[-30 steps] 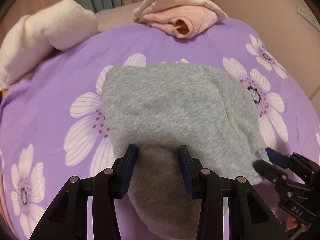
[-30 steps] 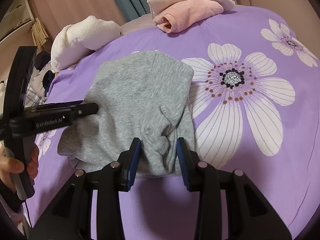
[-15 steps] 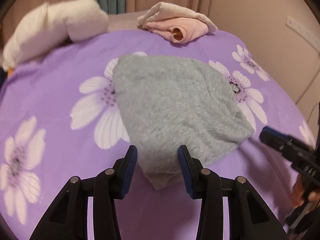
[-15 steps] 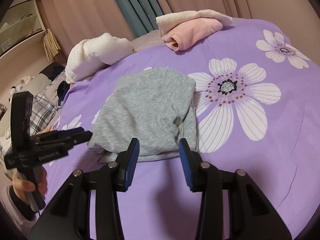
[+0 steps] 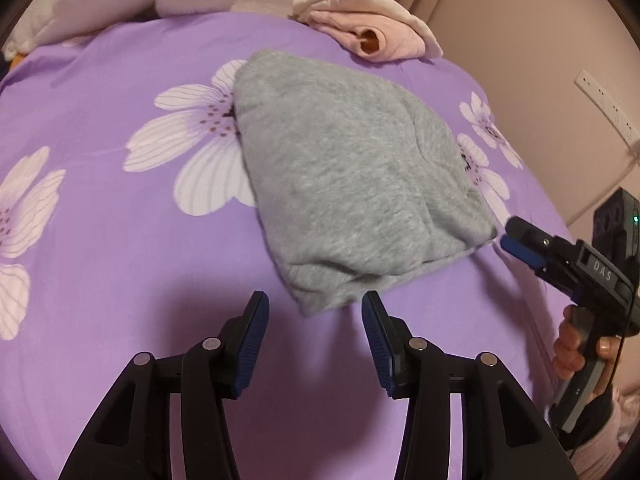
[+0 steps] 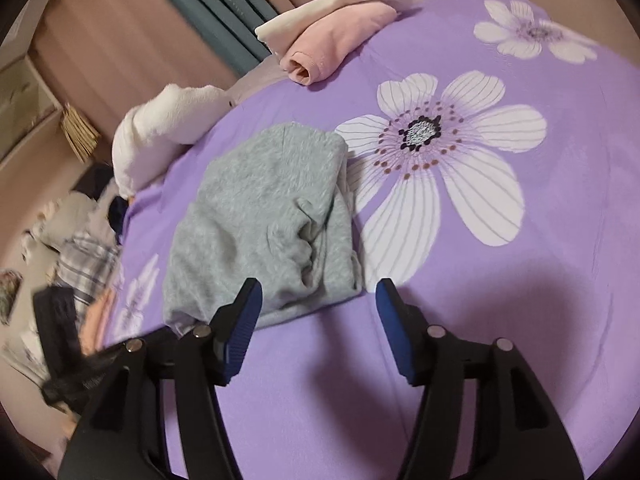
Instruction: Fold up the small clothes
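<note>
A folded grey garment (image 5: 344, 176) lies on the purple flowered bedspread (image 5: 100, 248); it also shows in the right wrist view (image 6: 264, 224). My left gripper (image 5: 316, 312) is open and empty, just short of the garment's near corner. My right gripper (image 6: 318, 300) is open and empty, at the garment's near edge without holding it. The right gripper also shows in the left wrist view (image 5: 516, 236), beside the garment's right corner.
A folded pink and cream stack of clothes (image 5: 368, 28) lies at the far side of the bed, also in the right wrist view (image 6: 332, 32). A white plush pillow (image 6: 160, 128) sits far left. Loose clothes (image 6: 76, 256) lie off the bed's left edge. A wall (image 5: 560, 40) stands right.
Both grippers have let go of the grey garment and pulled back from it. The garment now lies folded and flat on the bedspread.
</note>
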Available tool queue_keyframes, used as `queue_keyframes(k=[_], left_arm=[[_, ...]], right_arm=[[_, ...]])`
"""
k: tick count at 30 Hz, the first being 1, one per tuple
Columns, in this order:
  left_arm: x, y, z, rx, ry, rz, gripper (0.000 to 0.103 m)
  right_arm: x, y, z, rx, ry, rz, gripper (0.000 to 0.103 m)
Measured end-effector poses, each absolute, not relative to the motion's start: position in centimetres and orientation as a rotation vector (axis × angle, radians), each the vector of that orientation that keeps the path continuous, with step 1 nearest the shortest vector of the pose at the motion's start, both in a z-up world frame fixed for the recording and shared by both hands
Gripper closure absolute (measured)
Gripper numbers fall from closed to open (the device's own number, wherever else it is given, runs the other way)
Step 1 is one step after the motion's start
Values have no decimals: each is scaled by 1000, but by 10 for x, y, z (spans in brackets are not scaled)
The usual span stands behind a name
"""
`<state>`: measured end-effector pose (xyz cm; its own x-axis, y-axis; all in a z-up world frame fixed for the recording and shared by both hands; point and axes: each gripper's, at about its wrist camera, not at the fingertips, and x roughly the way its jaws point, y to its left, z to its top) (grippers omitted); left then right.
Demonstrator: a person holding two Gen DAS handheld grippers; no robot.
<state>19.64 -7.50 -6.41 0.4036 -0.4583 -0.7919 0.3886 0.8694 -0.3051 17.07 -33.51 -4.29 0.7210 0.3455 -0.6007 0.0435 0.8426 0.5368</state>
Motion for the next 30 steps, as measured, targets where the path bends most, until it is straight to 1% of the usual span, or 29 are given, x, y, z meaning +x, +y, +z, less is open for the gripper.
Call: queue_keyframes(k=[3, 5, 8, 11, 12, 13, 15, 17, 21, 24, 25, 27, 28, 30], left_arm=[[205, -86, -70, -58, 1032, -515, 57], [210, -89, -74, -55, 1041, -500, 57], [217, -91, -80, -69, 1055, -483, 57], [217, -92, -80, -52, 1048, -487, 57], [216, -93, -81, -42, 1045, -488, 57], [216, -93, -81, -37, 1042, -489, 57], [215, -93, -81, -30, 1039, -488, 57], [216, -93, -81, -31, 1042, -487, 57], [216, -93, -81, -23, 1045, -488, 57], [215, -93, -81, -19, 1044, -486, 57], [215, -93, -81, -21, 1045, -485, 57], [214, -92, -79, -19, 1047, -474, 57], [214, -92, -77, -17, 1044, -472, 57], [212, -93, -74, -1, 1035, -467, 57]], right_arm=[[181, -326, -43, 531, 777, 181, 44], [184, -318, -42, 501, 784, 180, 46], [182, -316, -37, 468, 756, 136, 47], [176, -324, -34, 520, 720, 163, 50], [176, -326, -35, 539, 725, 181, 54], [177, -326, -37, 549, 739, 198, 62], [178, -321, -39, 542, 745, 210, 69], [179, -315, -39, 538, 739, 232, 68], [194, -317, -54, 584, 811, 212, 67], [196, -323, -60, 648, 811, 224, 71], [195, -324, -59, 652, 803, 234, 79], [193, -322, -56, 630, 783, 244, 87], [192, -322, -53, 622, 771, 250, 90], [185, -326, -42, 603, 722, 221, 90]])
